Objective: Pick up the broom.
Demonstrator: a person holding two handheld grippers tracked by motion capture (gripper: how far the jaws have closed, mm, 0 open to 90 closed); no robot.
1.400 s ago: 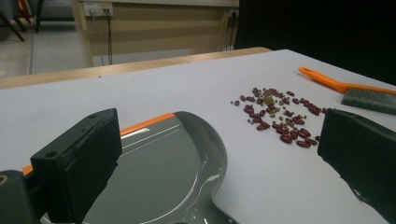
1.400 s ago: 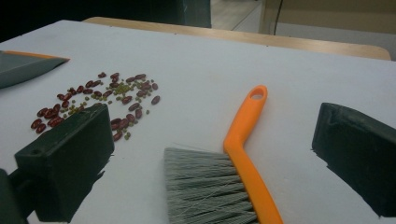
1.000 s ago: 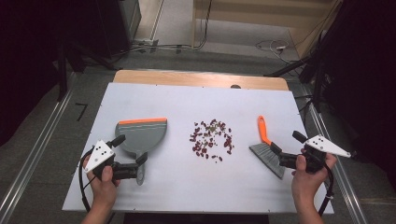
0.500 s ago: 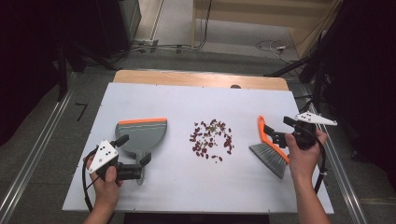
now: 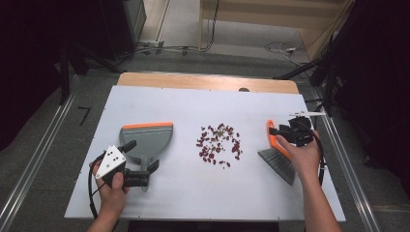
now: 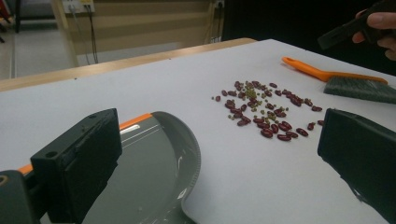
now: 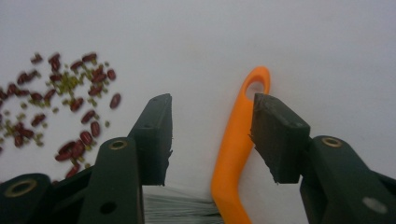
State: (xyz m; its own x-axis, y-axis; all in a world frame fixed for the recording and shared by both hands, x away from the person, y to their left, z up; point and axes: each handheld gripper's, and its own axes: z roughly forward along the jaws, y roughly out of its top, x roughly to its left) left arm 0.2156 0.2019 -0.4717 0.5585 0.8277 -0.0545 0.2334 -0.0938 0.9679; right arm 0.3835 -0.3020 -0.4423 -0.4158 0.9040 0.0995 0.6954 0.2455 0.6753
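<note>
The white table [image 5: 203, 104] carries everything, and the scatter of beans [image 5: 218, 143] near its middle serves as the landmark. The beans are mostly dark red and kidney-shaped, with small green ones mixed in, spread loosely rather than heaped.

To the left of the beans lies the dustpan [image 5: 146, 140], a grey scoop with an orange strip along its far edge and its handle pointing toward the person. In the left gripper view its curved grey wall [image 6: 187, 154] has a glossy inner face.

To the right of the beans, about as far off as the dustpan on the other side, lies the brush [image 5: 279, 153]. Its handle is bright orange, slim and gently bent, ending in a rounded loop with a hole, and its grey bristle head fans out toward the person. It lies flat on the table.

The right gripper [image 7: 210, 135] hangs over the brush handle [image 7: 236, 140]. Its jaws have just been closing and now stand partly apart, with the handle between them; a gap shows on either side, so the pads are not pressing on it.

The left gripper [image 5: 140, 166] sits at the dustpan's handle end, left of the beans and nearer the person, its jaws spread wide and gripping nothing.
</note>
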